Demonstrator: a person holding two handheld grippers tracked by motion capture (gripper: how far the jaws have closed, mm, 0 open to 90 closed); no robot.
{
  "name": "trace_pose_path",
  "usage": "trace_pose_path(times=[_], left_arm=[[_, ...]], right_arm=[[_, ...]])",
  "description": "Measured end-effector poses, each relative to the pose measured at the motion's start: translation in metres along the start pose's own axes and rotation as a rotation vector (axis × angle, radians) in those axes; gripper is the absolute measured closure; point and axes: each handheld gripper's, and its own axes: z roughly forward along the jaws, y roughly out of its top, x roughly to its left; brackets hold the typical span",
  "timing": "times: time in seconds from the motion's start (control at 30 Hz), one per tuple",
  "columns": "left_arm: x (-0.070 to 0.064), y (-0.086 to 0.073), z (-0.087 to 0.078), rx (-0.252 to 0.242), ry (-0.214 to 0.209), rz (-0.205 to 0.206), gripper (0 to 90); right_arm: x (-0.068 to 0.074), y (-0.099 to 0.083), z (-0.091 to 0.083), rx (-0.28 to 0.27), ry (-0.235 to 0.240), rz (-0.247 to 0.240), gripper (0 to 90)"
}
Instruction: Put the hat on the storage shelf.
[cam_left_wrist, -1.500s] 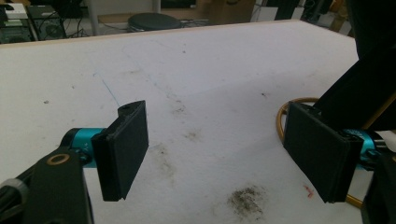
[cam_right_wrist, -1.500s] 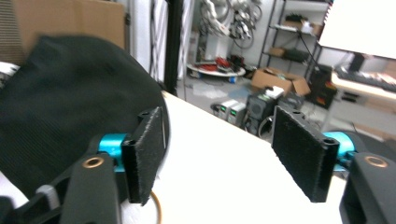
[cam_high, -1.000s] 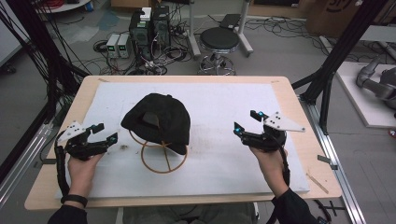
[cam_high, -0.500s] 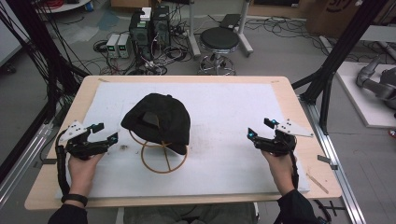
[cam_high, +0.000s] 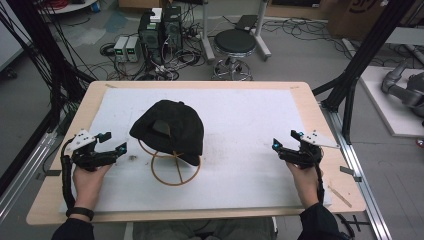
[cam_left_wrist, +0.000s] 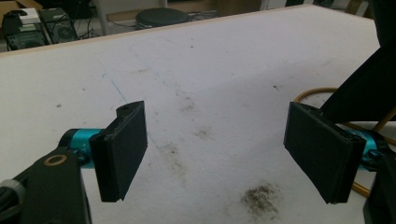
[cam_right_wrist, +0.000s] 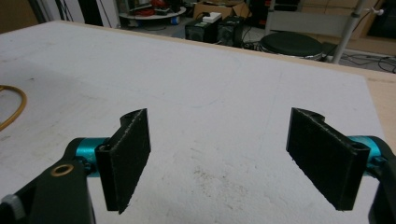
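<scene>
Cap: a black fabric baseball cap (cam_high: 170, 129) sits propped on a thin tan wooden ring stand (cam_high: 176, 169), a hoop with crossed spokes, on the white mat of the counter (cam_high: 250, 120)
Stand: its hoop lies flat on the mat under the cap and juts out from under the cap's near edge, toward the person
Left gripper: the black left gripper (cam_high: 110, 145) is held low over the mat just left of the cap, pointing toward it but apart from it; a hand grips its body
Left fingers: the two black pads (cam_left_wrist: 122, 149) are spread wide with nothing between them; in the left gripper view the cap's dark edge and a curve of the tan hoop show just past the right-hand pad
Right gripper: the black right gripper (cam_high: 287, 140) is held well to the right of the cap, near the counter's right edge
Right fingers: the pads (cam_right_wrist: 127, 157) are spread wide over bare mat, holding nothing; a bit of the hoop shows far left in the right gripper view
Mat: smudged with a dark spot between the left gripper and the cap
</scene>
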Motion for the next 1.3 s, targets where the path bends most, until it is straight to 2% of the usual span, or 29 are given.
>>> trace_pose_path(times=[0.47, 1.3], left_arm=[[-0.0038, 0.0025, 0.0017, 0.016, 0.013, 0.020, 21.6], [-0.0025, 0.0020, 0.0019, 0.019, 0.011, 0.014, 21.5]], right_arm=[[-0.0041, -0.0019, -0.0015, 0.005, -0.012, 0.015, 20.8], [-0.0029, -0.0017, -0.0004, 0.005, -0.007, 0.014, 20.4]])
